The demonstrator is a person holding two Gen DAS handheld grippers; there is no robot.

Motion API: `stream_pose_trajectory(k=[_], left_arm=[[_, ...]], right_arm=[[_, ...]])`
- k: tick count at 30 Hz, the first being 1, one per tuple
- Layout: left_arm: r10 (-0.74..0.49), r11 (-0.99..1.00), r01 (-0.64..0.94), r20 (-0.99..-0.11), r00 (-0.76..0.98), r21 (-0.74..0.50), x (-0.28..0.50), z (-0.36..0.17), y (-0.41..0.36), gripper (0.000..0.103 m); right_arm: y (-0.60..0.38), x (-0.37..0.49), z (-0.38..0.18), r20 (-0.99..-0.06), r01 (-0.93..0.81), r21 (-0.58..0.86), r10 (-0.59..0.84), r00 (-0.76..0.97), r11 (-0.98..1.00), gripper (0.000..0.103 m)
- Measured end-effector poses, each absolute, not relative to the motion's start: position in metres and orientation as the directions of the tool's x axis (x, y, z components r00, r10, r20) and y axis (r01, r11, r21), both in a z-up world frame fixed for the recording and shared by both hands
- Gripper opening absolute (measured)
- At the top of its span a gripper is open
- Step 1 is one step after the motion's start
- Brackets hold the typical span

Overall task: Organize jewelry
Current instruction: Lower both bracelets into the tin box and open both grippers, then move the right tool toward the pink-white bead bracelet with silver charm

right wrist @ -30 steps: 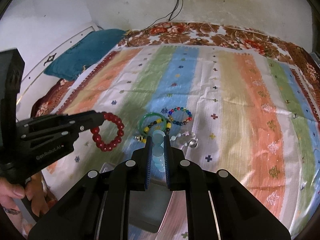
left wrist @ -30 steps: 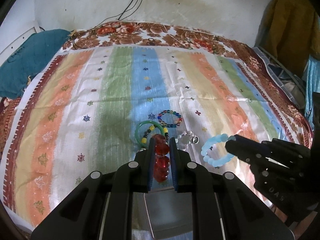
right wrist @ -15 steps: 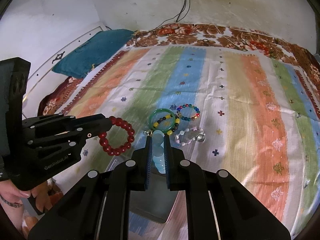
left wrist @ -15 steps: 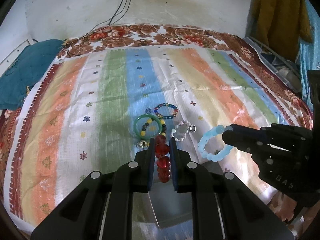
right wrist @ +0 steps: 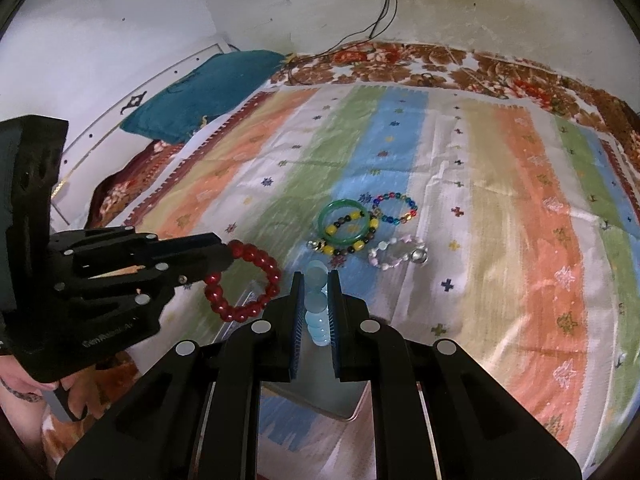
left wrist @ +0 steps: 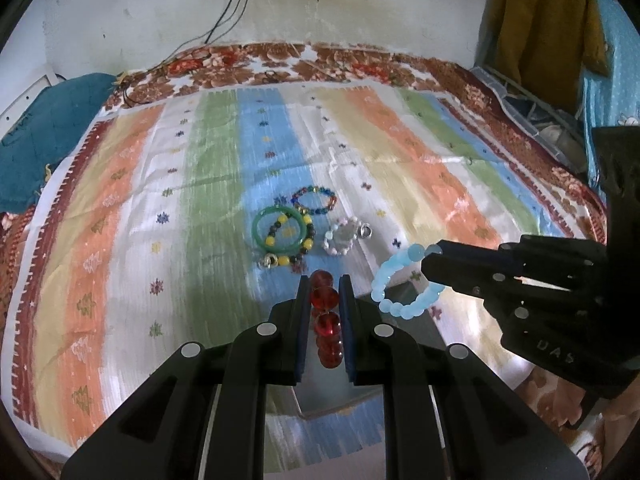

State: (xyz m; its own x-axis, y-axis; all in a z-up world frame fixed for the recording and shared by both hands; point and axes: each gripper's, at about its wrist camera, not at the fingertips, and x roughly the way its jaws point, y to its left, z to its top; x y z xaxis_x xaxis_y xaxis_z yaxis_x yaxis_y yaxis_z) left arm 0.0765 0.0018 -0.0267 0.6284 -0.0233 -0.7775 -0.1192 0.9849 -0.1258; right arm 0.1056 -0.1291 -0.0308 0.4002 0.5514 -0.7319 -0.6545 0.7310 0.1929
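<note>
Left gripper [left wrist: 325, 286] is clamped on the red bead bracelet [right wrist: 242, 282], lifted above the striped cloth [left wrist: 208, 184]. Right gripper [right wrist: 316, 280] is pinched on the pale blue bead bracelet [left wrist: 400, 284], also aloft. On the cloth lie the green bangle [left wrist: 280, 229], a yellow-and-black bracelet [left wrist: 294, 250], a multicoloured bracelet [left wrist: 315, 200] and a pale pink bracelet [left wrist: 342, 238], close together

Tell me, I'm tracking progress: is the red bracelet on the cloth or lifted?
Lifted: the red bracelet hangs from the left claw.
</note>
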Motion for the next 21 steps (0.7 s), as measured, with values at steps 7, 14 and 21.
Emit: stream_pose_trajectory(k=[7,14,21], left_arm=[[0.015,0.973,-0.191,-0.788,0.616,-0.131,0.076,-0.031,0.018,0.022],[0.038,0.964,-0.233,-0.807,0.589,-0.125,0.082,-0.04,0.032,0.037],[0.048,0.961,-0.252,-0.821,0.568,-0.119,0.092,-0.048,0.04,0.051]], right_arm=[[-0.138,0.113,-0.033,-0.728,-0.615,0.222,0.548,0.412,0.757,0.038],[-0.142,0.122,-0.038,-0.737,-0.589,0.226,0.531,0.418,0.776,0.051],[-0.146,0.134,-0.043,-0.745,-0.565,0.241,0.524,0.414,0.789,0.061]])
